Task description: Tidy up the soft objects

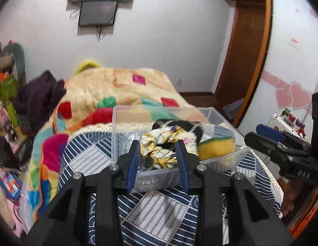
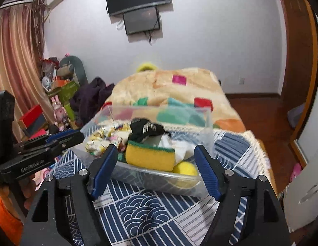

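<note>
A clear plastic bin [image 1: 117, 127] [image 2: 208, 123] sits on the blue patterned bedspread. It holds a yellow-white floral cloth [image 1: 159, 145] [image 2: 101, 141], a black item [image 1: 183, 125] [image 2: 146, 129], a yellow-green sponge [image 1: 216, 145] [image 2: 148, 153], a white cloth [image 2: 179, 145] and a yellow ball [image 2: 185, 170]. My left gripper [image 1: 159, 162] is open and empty just before the bin's near wall. My right gripper [image 2: 156, 172] is open and empty before the bin. Each gripper shows at the edge of the other's view: the right gripper [image 1: 282, 147] and the left gripper [image 2: 56, 141].
A beige blanket [image 1: 122, 90] [image 2: 179, 90] with coloured squares lies on the bed behind the bin. A dark purple garment [image 1: 40, 96] [image 2: 91, 98] lies at the bed's left. Toys and boxes [image 2: 60, 90] crowd the left corner. A wardrobe door [image 1: 292, 61] stands right.
</note>
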Available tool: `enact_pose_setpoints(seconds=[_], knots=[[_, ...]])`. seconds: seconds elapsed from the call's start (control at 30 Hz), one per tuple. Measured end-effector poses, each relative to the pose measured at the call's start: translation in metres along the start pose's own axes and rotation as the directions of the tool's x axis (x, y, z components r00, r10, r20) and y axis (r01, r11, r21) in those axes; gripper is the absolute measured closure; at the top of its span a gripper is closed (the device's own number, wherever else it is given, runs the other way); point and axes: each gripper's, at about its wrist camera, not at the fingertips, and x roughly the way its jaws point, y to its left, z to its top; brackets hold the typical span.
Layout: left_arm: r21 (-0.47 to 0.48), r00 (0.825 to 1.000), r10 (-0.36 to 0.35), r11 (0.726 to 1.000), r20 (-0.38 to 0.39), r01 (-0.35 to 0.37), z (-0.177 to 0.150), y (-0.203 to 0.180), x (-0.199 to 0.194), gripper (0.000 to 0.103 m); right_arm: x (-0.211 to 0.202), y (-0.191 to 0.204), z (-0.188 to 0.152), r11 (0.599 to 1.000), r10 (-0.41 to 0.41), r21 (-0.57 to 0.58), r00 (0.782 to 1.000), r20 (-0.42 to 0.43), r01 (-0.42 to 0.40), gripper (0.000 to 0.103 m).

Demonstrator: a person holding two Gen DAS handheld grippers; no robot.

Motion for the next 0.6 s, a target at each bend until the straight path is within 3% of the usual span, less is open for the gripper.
enact_pose_setpoints(seconds=[0.27, 0.33, 0.6], knots=[[0.051, 0.994, -0.03, 0.998, 0.107, 0.025, 0.011, -0.022, -0.049, 0.066, -0.041, 0.006, 0.013, 1.0, -0.007, -0.009, 0.993, 0.121, 0.009, 0.027], [0.054, 0.991, -0.031, 0.998, 0.132, 0.024, 0.013, -0.025, -0.06, 0.063, -0.054, 0.011, 0.016, 1.0, -0.019, -0.021, 0.988, 0.156, 0.023, 0.021], [0.08, 0.972, 0.004, 0.996, 0.233, -0.023, 0.016, -0.037, -0.103, 0.031, -0.091, 0.029, 0.023, 0.998, -0.003, -0.062, 0.964, 0.265, 0.02, 0.014]])
